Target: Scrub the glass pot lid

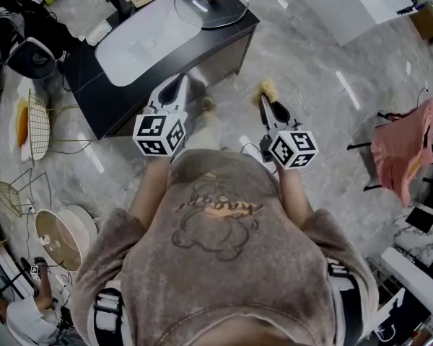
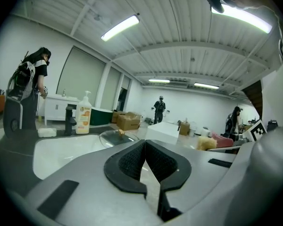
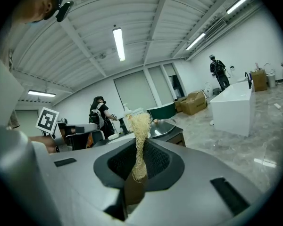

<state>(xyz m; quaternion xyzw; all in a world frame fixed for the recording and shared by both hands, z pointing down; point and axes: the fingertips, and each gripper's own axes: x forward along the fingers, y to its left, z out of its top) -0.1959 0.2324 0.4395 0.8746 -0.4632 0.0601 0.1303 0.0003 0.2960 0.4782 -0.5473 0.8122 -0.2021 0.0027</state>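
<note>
The dark counter [image 1: 83, 71] carries a white sink [image 1: 141, 45]. The glass pot lid [image 1: 216, 9] lies flat on the counter top just to the right of the sink, with its small knob pointing up. Behind the sink stands a pump bottle [image 2: 84, 114] with an orange label; its print is too small to read. No other writing is readable, and the cubes on the grippers show only black-and-white square patterns.

Both grippers are held in the air in front of the counter, and the lid is beyond them, well apart from both. The left gripper [image 2: 145, 142] has its jaws fully together with nothing between them. The right gripper [image 3: 140, 142] has its jaws closed on a pale, fibrous scrubber [image 3: 140, 126], whose frayed end sticks out past the tips.
</note>
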